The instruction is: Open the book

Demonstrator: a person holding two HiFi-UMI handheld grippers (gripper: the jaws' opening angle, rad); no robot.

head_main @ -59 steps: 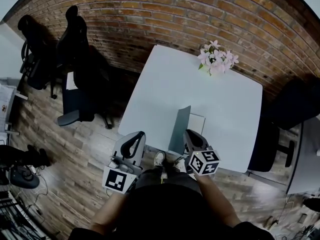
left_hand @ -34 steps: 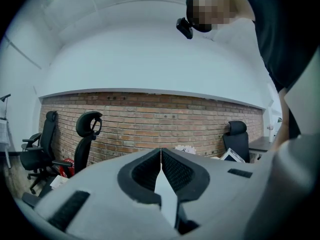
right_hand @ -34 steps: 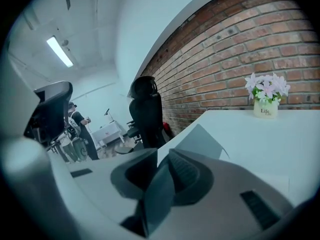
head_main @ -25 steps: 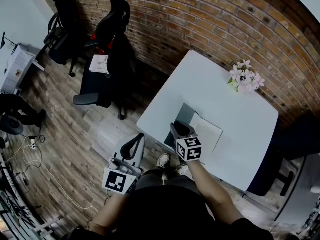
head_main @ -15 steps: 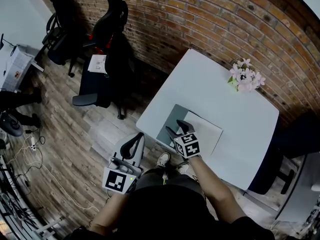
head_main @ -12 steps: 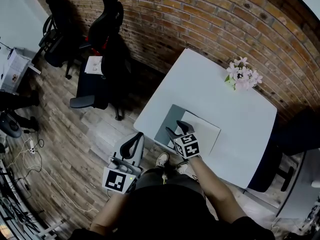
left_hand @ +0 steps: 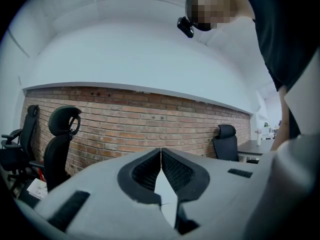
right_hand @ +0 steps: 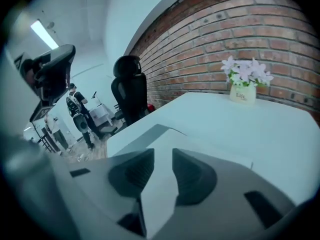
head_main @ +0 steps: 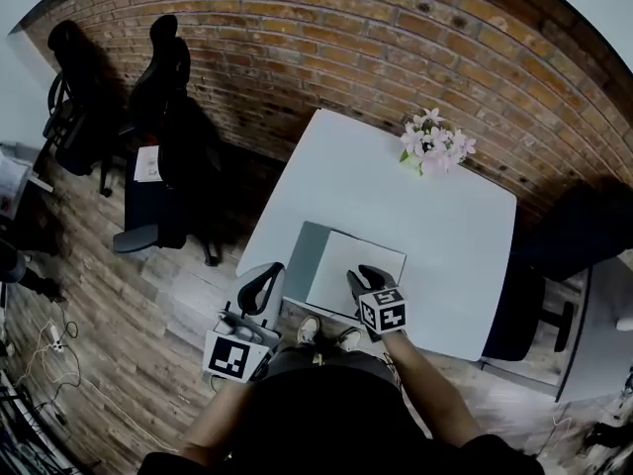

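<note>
One open book (head_main: 348,267) on table (head_main: 396,191)

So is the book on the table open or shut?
Open. The book lies flat on the table, grey cover spread left of a white page.

Matt paper book (head_main: 354,265) (rough brick wall (head_main: 396,28))

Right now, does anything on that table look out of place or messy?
Nothing stands out. The book lies open and flat near the front edge of the table, and the flowers stand upright at the far side. Nothing looks spilled or damaged.
</note>
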